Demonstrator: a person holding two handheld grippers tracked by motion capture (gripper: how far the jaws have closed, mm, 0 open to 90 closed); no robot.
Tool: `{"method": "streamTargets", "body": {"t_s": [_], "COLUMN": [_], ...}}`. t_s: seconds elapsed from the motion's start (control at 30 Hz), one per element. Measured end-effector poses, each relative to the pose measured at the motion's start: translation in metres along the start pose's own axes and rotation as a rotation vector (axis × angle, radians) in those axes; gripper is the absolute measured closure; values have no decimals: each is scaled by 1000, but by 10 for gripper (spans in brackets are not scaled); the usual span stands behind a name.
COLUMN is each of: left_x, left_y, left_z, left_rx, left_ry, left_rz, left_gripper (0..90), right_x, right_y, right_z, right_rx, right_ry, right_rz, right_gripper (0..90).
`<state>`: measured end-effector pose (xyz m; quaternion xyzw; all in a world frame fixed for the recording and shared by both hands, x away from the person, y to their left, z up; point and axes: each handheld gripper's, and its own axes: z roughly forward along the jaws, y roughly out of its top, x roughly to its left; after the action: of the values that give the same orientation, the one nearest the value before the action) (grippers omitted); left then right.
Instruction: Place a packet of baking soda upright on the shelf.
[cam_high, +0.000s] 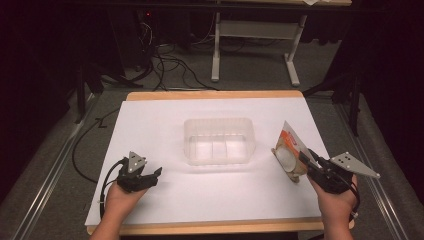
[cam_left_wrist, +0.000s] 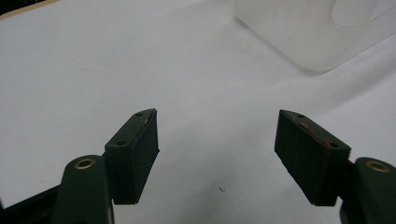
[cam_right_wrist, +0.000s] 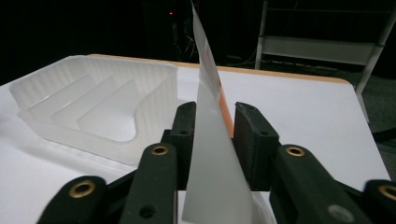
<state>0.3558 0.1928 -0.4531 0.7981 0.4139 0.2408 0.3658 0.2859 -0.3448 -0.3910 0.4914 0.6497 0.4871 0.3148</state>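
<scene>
A clear plastic tray with dividers sits in the middle of the white table top; its ribbed wall is left of my right jaws, and its corner lies ahead of my left gripper. My right gripper is shut on a flat packet, orange and white with a round white disc, held tilted up above the table right of the tray. The packet's pale edge stands pinched between my right jaws. My left gripper rests low near the table's front left, open, with nothing between its fingers.
The white sheet covers a wooden table top whose edge shows at back and front. Beyond the table a white desk frame and cables lie on the grey floor. Dark surroundings on both sides.
</scene>
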Motion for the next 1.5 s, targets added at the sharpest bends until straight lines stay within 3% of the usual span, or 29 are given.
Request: {"method": "streamTargets", "body": {"t_s": [0.23,0.37,0.53,0.83,1.13,1.5], "left_x": [0,0,0,-1,-1,0], "left_y": [0,0,0,1,1,1], "left_z": [0,0,0,-1,-1,-2], "left_rx": [3,-1,-3,-16,-16,-16], "left_ry": [1,1,0,-7,-7,-6], "left_rz": [3,2,2,3,4,5], "left_gripper": [308,307,307,305,304,304], "right_x": [-7,-8,-10,-5,-2,5], "right_y": [-9,-17,-17,-14,-11,-7], "right_z": [6,14,13,13,12,6], "right_rx": [16,48,10,13,17,-18], "right_ry": [7,-2,-23,-11,-22,-52], "right_rz": [37,37,54,37,6,-31], "right_gripper": [640,669,729,899,900,900]}}
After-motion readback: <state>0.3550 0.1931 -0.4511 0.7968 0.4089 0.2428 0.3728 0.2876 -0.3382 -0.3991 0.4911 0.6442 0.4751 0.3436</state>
